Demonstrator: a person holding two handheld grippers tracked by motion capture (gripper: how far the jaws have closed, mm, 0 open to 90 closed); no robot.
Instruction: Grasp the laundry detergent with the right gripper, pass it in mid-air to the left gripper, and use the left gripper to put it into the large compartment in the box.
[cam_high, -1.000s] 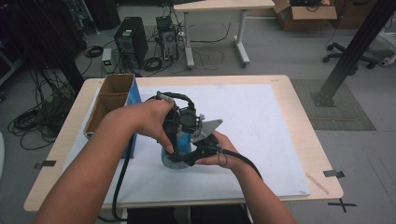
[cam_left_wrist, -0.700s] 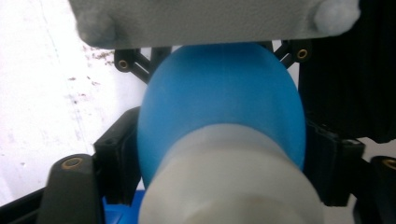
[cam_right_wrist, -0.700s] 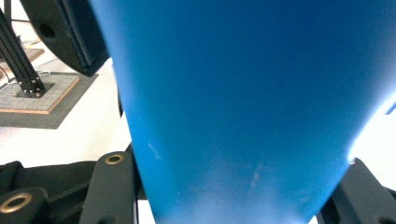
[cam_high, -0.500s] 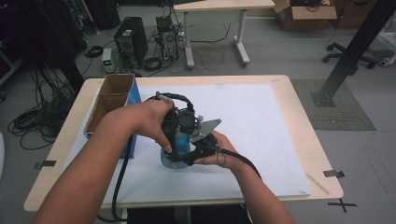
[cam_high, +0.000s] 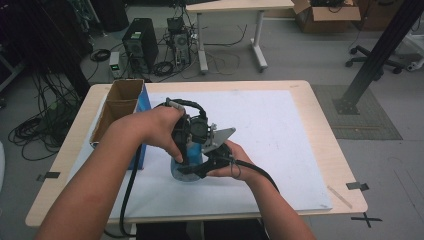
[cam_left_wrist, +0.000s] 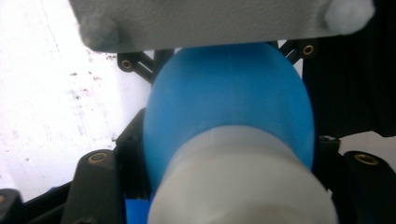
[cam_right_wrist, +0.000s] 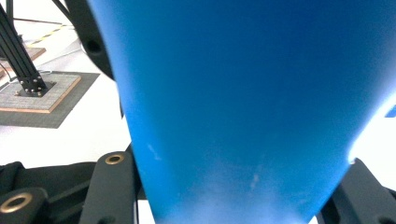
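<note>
A blue bottle (cam_high: 179, 173) with a white cap stands on the white mat (cam_high: 280, 125) near the table's front. In the left gripper view the white cap (cam_left_wrist: 243, 186) sits between the jaws, the blue body (cam_left_wrist: 229, 93) beyond it. My left gripper (cam_high: 192, 137) comes down from above; its jaws have just been closing and now press on the cap. My right gripper (cam_high: 200, 167) comes in level from the right and is shut on the bottle's body (cam_right_wrist: 243, 93), which fills the space between its black fingers (cam_right_wrist: 112, 182). The right gripper's grey plate (cam_high: 221, 137) lies between the two hands.
An open cardboard box (cam_high: 122, 97) with a blue side (cam_high: 144, 102) stands at the mat's left edge, close to my left forearm. The mat's right half is bare. A cable (cam_high: 130, 185) hangs off the table's front edge. Desks, computers and cables stand on the floor beyond.
Both hands have stayed in place around the bottle. No movement of the bottle shows in the high view.
</note>
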